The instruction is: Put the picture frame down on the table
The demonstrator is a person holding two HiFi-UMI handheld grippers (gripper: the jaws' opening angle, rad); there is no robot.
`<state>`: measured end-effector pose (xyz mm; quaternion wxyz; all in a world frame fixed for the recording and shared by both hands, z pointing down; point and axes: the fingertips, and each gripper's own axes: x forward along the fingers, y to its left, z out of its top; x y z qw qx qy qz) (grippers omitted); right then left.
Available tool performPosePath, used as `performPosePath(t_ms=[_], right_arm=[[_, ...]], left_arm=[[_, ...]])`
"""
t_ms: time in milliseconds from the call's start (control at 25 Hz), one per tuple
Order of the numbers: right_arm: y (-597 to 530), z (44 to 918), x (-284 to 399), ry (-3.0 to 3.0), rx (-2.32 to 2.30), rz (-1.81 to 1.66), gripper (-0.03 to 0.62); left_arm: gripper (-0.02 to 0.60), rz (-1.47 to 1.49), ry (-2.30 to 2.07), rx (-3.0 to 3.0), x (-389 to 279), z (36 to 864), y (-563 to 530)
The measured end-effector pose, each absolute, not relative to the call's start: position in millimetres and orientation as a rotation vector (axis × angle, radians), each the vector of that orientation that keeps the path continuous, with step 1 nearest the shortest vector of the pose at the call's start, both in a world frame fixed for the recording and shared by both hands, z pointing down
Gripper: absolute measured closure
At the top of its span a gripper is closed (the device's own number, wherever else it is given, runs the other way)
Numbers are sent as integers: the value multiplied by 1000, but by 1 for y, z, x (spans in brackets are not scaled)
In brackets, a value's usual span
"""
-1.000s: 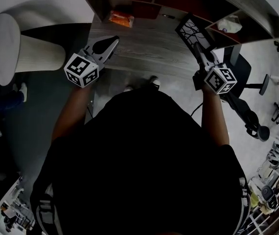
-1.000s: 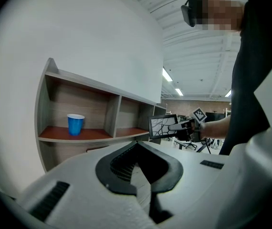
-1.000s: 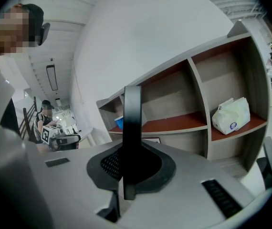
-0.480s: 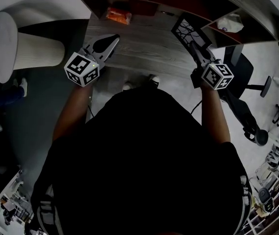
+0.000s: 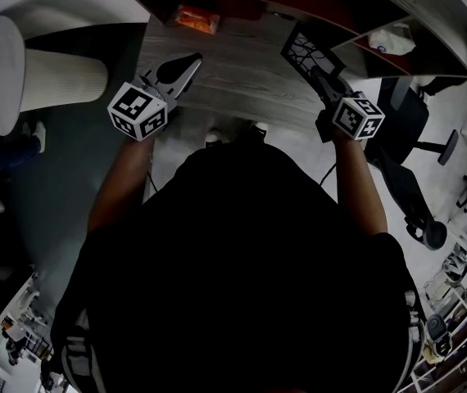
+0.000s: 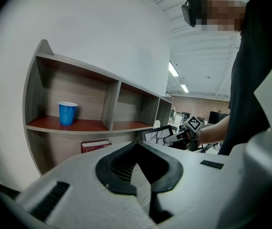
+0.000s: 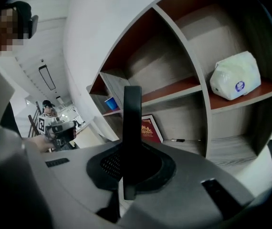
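Right gripper (image 5: 323,75) on black-rimmed picture frame (image 5: 304,51)

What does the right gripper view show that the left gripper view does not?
Only the right gripper view: a white bag on a shelf, a pen below it, and the right gripper shut on the picture frame, seen edge-on. Only the left gripper view: the frame's branch-patterned face. Both: the blue cup, the red book and the frame itself.
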<state>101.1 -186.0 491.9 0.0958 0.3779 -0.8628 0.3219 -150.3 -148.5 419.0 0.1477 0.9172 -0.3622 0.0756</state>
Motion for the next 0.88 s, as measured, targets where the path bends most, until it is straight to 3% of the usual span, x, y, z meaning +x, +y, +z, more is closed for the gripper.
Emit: performPosePath(t_ms=[880], right_arm=[[-194,609,143,-2322,1045,1205,576]], left_arm=[[565,273,-1024,2589,-117,444,-181]])
